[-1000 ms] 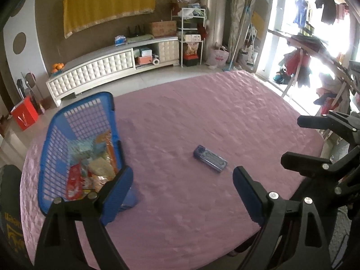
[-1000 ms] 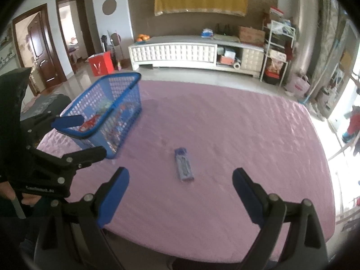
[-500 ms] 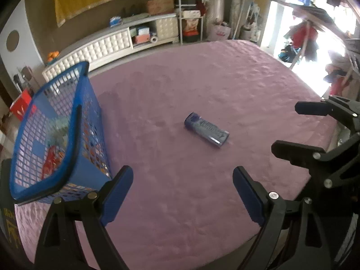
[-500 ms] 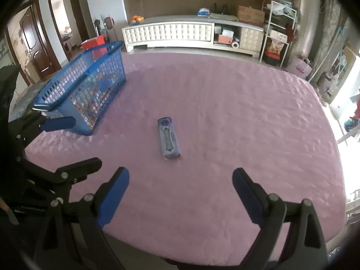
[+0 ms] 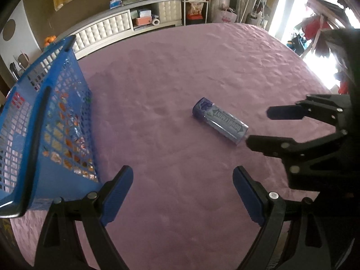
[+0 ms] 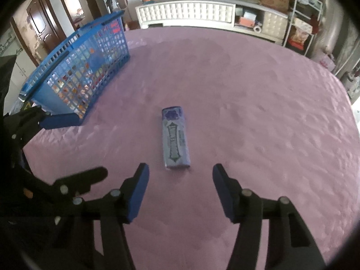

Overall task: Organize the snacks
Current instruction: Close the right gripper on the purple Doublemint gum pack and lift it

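A purple gum pack point(image 6: 175, 138) lies flat on the pink tablecloth point(image 6: 258, 112); it also shows in the left wrist view point(image 5: 220, 121). My right gripper point(image 6: 180, 180) is open and empty, just short of the pack's near end, its fingers either side of the pack's line. My left gripper point(image 5: 182, 189) is open and empty, low over the cloth, to the left of the pack. A blue mesh basket point(image 5: 45, 121) with several snack packets inside stands at the left; it also shows in the right wrist view point(image 6: 83, 67).
The right gripper point(image 5: 261, 126) reaches in from the right in the left wrist view, beside the pack's end. A white cabinet point(image 6: 191, 13) and a shelf rack point(image 6: 301, 15) stand beyond the table. The table edge runs close below both grippers.
Both grippers have moved down and forward toward the table. The gum pack looms larger, and the right gripper has closed in on its near end. Its jaws have narrowed somewhat.
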A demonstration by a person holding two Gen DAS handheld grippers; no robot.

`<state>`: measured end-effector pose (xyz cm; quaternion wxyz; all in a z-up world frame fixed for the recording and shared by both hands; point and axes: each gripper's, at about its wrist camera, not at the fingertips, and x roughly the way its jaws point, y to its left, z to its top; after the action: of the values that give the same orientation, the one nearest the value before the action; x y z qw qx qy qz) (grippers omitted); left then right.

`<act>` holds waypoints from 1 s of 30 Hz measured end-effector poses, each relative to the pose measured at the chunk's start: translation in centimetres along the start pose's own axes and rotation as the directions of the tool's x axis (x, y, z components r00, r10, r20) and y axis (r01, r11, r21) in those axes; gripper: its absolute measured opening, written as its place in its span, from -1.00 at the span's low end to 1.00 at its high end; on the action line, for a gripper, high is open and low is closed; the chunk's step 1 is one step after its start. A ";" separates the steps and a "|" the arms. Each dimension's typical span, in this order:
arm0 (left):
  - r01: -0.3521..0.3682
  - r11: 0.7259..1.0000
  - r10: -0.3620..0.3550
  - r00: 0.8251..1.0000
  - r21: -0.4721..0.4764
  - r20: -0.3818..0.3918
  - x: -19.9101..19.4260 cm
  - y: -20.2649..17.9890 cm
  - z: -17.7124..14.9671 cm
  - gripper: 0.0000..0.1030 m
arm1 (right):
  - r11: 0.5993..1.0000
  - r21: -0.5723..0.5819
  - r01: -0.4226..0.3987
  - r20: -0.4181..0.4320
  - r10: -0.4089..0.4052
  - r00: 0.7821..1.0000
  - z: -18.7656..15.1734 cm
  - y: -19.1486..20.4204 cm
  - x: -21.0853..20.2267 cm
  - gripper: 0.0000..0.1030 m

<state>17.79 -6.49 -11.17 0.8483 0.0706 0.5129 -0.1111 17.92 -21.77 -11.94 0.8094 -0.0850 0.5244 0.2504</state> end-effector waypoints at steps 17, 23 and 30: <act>-0.022 1.000 0.022 1.000 0.008 0.002 0.0 0.3 0.0 0.72 | 0.998 -0.065 -0.025 -0.004 0.024 1.000 0.7 0.5 1.9 -0.33; -0.006 1.000 0.005 0.998 0.011 0.070 -3.2 0.0 0.3 0.72 | 0.998 -0.058 0.005 0.088 0.000 0.996 0.6 1.2 -3.0 -0.33; 0.012 1.000 -0.010 0.982 -0.014 0.189 -9.0 1.1 0.3 0.72 | 0.995 -0.089 0.045 0.196 -0.027 0.980 1.5 4.1 -9.2 -0.33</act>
<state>14.30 -4.42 -3.04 0.8930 0.0507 0.4312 -0.1182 14.06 -20.54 -2.56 0.8562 -0.1072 0.4291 0.2670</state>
